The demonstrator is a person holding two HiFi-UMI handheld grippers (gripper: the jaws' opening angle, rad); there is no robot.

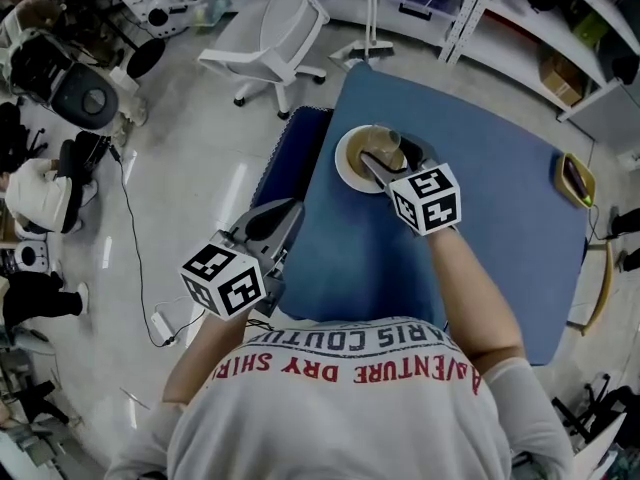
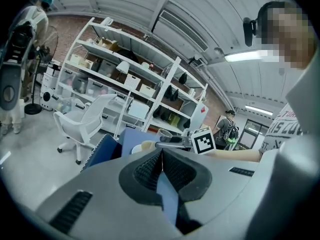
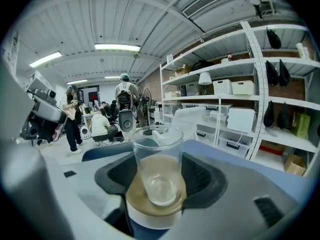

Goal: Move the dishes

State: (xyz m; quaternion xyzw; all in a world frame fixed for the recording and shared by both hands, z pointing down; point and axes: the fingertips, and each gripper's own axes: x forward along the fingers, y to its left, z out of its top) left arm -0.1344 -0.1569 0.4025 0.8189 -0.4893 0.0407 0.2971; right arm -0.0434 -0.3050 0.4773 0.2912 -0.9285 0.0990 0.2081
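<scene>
At 12 o'clock on the blue worktop (image 1: 480,228), head view: plate (image 1: 347,173) bearing glass (image 1: 388,140), right gripper (image 1: 385,163) at it; left gripper (image 1: 272,220) at 8 o'clock. Left gripper view: jaws pressed together, empty. Right gripper view: jaws clasp the upright glass standing on the plate.

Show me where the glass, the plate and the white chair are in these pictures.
glass (image 3: 157,169), right gripper view, on its clear wall.
plate (image 1: 356,148), head view, on its bare tan inside.
chair (image 1: 290,23), head view, on its backrest.
</scene>
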